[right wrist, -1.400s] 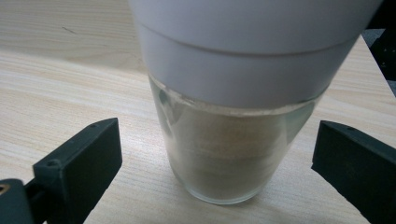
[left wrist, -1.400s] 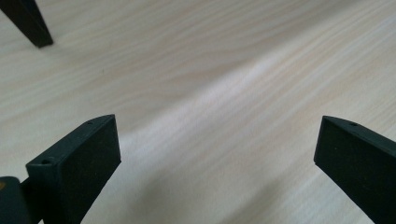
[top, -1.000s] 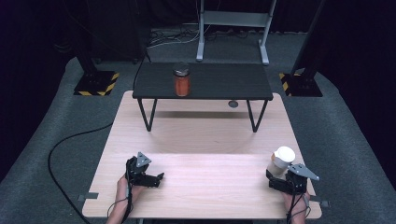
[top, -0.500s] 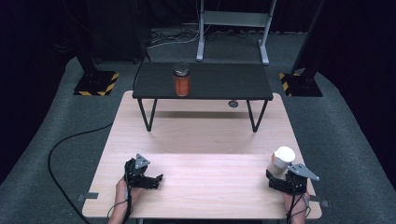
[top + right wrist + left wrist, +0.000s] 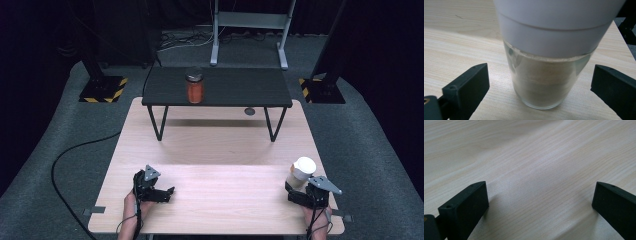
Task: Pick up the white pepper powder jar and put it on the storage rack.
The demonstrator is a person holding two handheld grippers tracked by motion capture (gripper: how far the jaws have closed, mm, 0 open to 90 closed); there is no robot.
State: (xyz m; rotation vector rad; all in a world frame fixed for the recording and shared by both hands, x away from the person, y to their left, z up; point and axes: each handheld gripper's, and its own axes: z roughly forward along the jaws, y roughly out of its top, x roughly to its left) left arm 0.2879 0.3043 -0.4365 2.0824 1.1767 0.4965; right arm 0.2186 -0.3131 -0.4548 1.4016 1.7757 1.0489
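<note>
Resting on the table (image 5: 220,165), my left gripper (image 5: 167,192) gapes unladen; my right gripper (image 5: 291,190) stands released around the white-lidded jar (image 5: 544,75), not touching.

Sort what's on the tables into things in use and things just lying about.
In use:
- glass jar with white lid, standing between the open jaws of the right gripper
- left gripper, open over bare wood

Lying about:
- orange-filled jar on the black bench
</note>
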